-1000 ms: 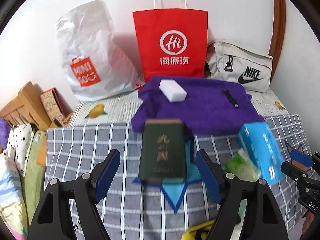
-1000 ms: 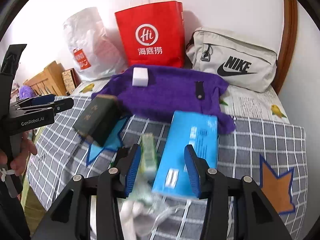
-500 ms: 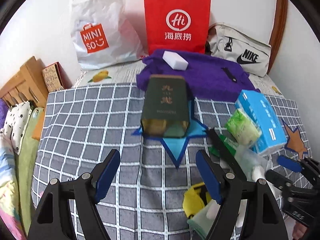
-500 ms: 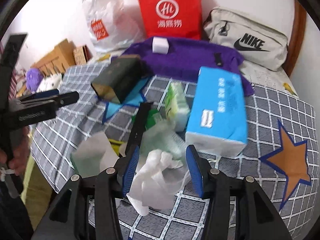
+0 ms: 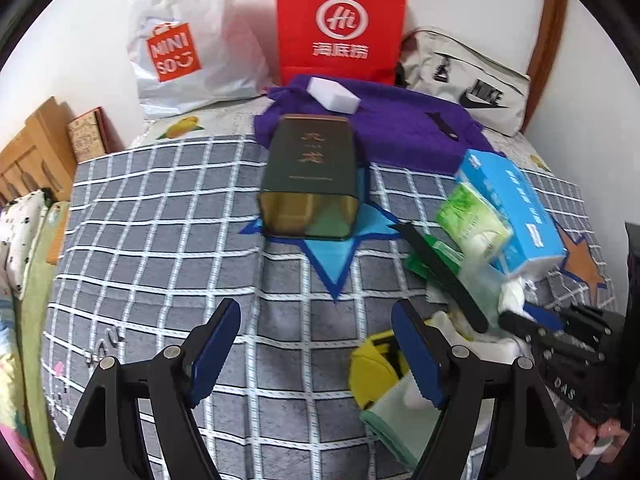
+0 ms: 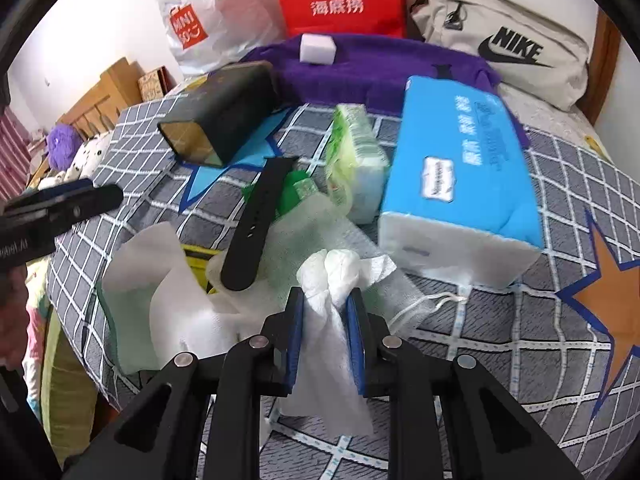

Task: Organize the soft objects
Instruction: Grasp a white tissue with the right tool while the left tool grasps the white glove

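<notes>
Bed (image 5: pixel 160 240): grey checked cover with star patches; white wall behind, with a red bag (image 5: pixel 340 24), a white bag (image 5: pixel 188 40) and a beige pouch (image 6: pixel 508 36) standing against it.
Purple cloth (image 5: pixel 400 128): spread at the far side, a white block (image 5: pixel 334 94) on top.
Blue tissue box (image 6: pixel 460 168): right of centre, a green tissue pack (image 6: pixel 356 160) just beside it.
Dark box (image 5: pixel 312 176): lying on a blue star, open end toward the camera.
Black strap (image 6: pixel 256 220): across a heap of foam wrap and green packets.
Left hand-held gripper (image 5: pixel 316 352): tilted steeply down over bare cover, jaws wide and holding nothing; lower and nearer the bed than a second ago.
Right hand-held gripper (image 6: pixel 326 312): tilted steeply down, has dropped to the heap; its jaws have just been closing and now pinch a crumpled white tissue (image 6: pixel 332 280), which bulges above the pads in front of the blue box.
</notes>
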The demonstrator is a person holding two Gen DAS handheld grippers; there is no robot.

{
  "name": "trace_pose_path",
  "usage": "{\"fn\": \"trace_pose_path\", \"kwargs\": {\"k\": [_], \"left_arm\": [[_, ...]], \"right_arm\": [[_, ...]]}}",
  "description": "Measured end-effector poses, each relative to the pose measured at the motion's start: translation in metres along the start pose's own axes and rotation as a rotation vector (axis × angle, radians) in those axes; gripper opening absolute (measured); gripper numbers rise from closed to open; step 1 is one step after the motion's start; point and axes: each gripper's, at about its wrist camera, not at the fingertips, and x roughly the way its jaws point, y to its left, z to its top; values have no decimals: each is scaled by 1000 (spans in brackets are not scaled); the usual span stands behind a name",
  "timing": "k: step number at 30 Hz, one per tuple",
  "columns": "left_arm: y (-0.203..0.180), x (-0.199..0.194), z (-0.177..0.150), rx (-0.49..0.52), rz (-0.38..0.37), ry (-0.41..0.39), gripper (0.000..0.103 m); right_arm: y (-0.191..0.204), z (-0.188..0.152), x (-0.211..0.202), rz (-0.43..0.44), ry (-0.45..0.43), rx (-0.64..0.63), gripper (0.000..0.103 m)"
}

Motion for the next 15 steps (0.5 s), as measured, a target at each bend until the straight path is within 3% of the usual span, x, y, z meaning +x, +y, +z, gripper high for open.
{"fn": "trace_pose_path", "kwargs": {"k": [8,15], "left_arm": [[-27,1,-6,72,-121,19,77],[-53,22,-28,161,-131,88,77]], "right_arm": [[-14,3,-29,-4,-81,42,21],[-23,-8,-42,-29,-104,63,21]]}}
